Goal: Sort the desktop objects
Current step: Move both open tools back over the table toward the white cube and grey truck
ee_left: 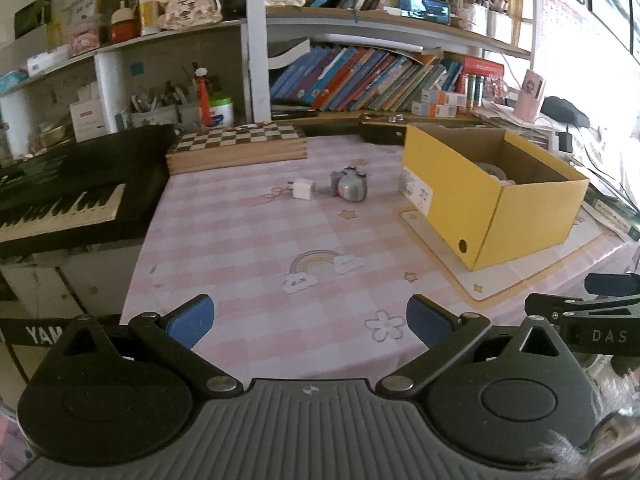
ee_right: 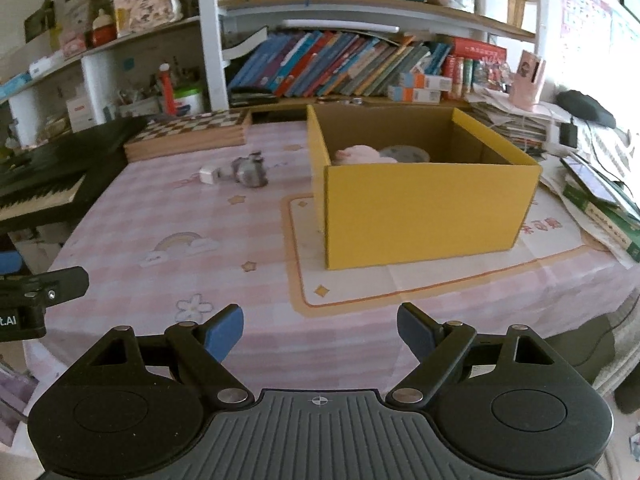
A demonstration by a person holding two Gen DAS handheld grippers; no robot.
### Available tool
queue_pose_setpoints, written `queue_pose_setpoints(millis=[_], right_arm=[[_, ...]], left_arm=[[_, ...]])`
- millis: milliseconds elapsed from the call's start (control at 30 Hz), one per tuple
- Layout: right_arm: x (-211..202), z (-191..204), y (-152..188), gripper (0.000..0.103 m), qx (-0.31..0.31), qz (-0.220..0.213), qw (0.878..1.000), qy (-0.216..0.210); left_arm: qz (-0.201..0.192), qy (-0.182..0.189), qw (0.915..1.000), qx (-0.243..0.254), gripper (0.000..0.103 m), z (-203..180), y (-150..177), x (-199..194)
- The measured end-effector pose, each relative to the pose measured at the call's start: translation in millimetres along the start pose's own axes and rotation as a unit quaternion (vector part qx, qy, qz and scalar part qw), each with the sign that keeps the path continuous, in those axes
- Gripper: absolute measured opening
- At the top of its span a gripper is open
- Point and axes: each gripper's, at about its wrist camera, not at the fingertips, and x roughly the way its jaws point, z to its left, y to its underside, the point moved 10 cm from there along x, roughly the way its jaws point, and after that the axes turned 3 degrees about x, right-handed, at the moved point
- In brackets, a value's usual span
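A white charger plug [ee_left: 303, 189] and a small grey toy [ee_left: 351, 184] lie side by side far out on the pink checked tablecloth [ee_left: 248, 240]; they also show in the right wrist view as the plug [ee_right: 209, 174] and the toy [ee_right: 251, 172]. A yellow cardboard box [ee_left: 492, 196] stands open to their right; the right wrist view shows this box [ee_right: 420, 216] holding a pink soft thing [ee_right: 358, 154] and a round grey item [ee_right: 406, 155]. My left gripper [ee_left: 310, 326] is open and empty over the near table edge. My right gripper [ee_right: 320, 330] is open and empty, facing the box.
A black keyboard [ee_left: 60, 200] sits at the left, a wooden chessboard case [ee_left: 236, 146] at the back, bookshelves [ee_left: 360, 80] behind. Stacked papers and books [ee_right: 600, 204] crowd the right edge. A cream mat [ee_right: 400, 280] lies under the box.
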Motion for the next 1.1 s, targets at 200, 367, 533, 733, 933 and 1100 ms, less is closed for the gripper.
queue_pose_setpoints(millis=[200,367,533,733,933,1100], right_arm=[[3,18,-3,0.087,-0.016,-0.001,1.0,-0.013],[9,32,-6,0.087,-0.026,0.001,0.999,-0.022],[14,47,-9,0.087,-0.04,0.004,0.999,-0.033],[19,63,-13,0.087,-0.055,0.01,0.997,-0.045],[27,73,-16,0.087,-0.067,0.015,0.996,-0.054],[35,81,-25,0.087,-0.078,0.004,0.996,-0.053]], left_arm=[[-0.002,-0.009,0.9999,-0.009,0.103,14,1,-2],[-0.002,-0.014,0.9998,-0.015,0.103,25,1,0],[-0.003,-0.019,0.9996,-0.021,0.103,35,0,1],[-0.003,-0.024,0.9992,-0.031,0.103,46,-2,4],[-0.002,-0.025,0.9986,-0.045,0.103,55,-5,11],[-0.003,-0.018,0.9982,-0.057,0.103,62,-10,20]])
